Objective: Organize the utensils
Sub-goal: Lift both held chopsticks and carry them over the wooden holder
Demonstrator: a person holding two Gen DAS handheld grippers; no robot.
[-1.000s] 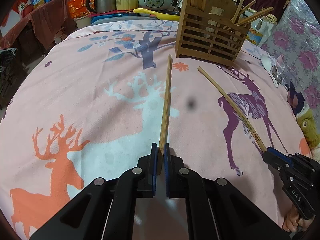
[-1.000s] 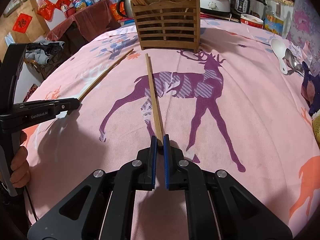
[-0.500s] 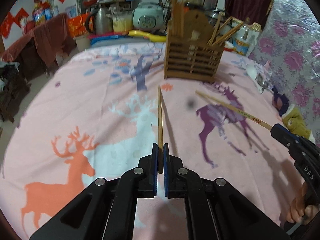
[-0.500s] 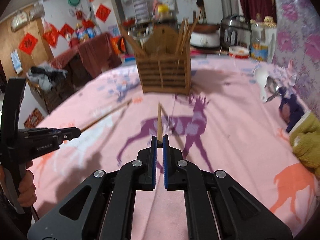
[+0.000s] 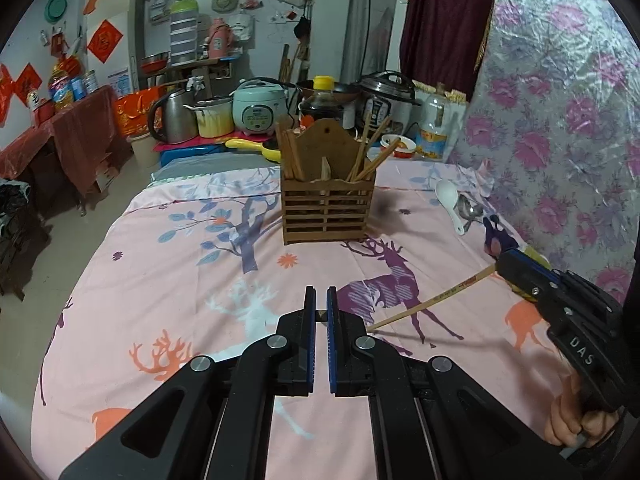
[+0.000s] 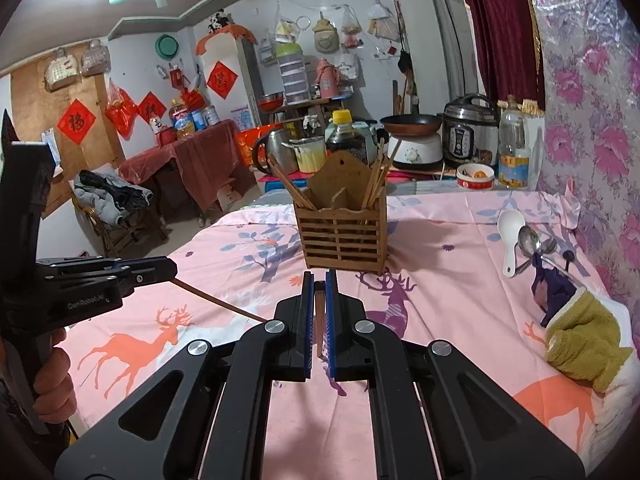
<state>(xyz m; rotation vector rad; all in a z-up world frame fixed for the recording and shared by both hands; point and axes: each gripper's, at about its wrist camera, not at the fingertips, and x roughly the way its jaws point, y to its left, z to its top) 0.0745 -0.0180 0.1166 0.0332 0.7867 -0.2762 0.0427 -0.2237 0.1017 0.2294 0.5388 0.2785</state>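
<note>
Left wrist view: the left hand-held gripper point(image 5: 321, 308) clamps one chopstick point(image 6: 216, 300); the right hand-held gripper point(image 6: 320, 292) clamps another chopstick point(image 5: 432, 300), before the wooden holder point(image 5: 327, 210).

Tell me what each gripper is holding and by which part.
The left gripper is shut on one end of a chopstick. The right gripper is shut on one end of another chopstick.

L gripper point(image 5: 321, 307) fingers clamped tight, angled down; R gripper point(image 6: 319, 304) same, shallower tilt; both hand-held.
</note>
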